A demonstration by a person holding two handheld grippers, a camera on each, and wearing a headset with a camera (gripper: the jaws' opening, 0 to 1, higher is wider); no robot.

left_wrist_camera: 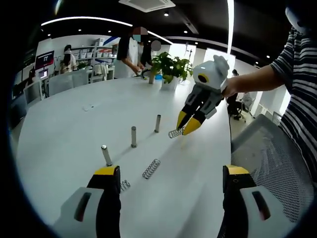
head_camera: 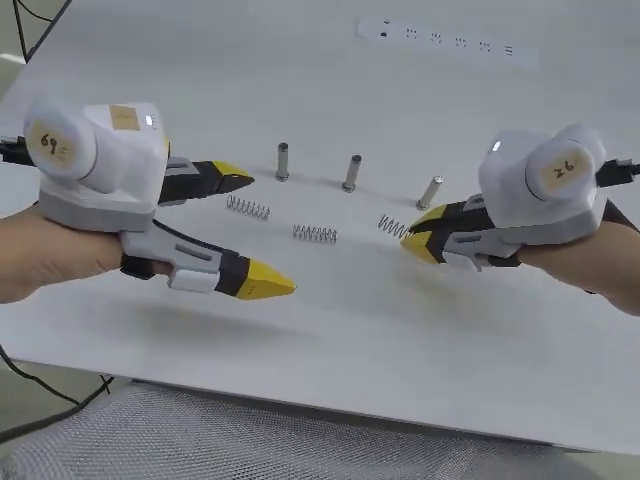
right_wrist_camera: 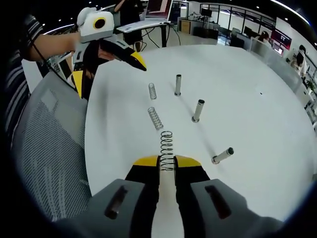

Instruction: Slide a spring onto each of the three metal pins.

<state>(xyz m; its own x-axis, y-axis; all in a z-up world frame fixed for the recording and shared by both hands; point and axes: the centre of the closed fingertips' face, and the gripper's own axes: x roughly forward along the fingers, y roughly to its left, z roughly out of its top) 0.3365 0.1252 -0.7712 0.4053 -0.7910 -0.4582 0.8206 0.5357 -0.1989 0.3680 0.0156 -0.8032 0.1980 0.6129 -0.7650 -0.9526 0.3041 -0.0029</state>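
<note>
Three short metal pins stand in a row on the white table: left point(head_camera: 283, 160), middle point(head_camera: 352, 172), right point(head_camera: 430, 192). My right gripper point(head_camera: 415, 237) is shut on one end of a spring point(head_camera: 394, 226), which sticks out ahead of the tips point(right_wrist_camera: 167, 146), just in front of the right pin point(right_wrist_camera: 223, 155). Two more springs lie flat in front of the pins point(head_camera: 247, 207) point(head_camera: 315, 233). My left gripper point(head_camera: 254, 232) hangs open over the left spring, its fingers wide apart with nothing between them. From the left gripper view, the right gripper point(left_wrist_camera: 187, 128) carries the spring point(left_wrist_camera: 176, 132).
A white power strip point(head_camera: 440, 40) lies at the far side of the table point(head_camera: 330, 330). A grey mesh chair point(head_camera: 200, 440) sits at the near table edge. People stand and sit around desks and a plant point(left_wrist_camera: 171, 67) beyond the table.
</note>
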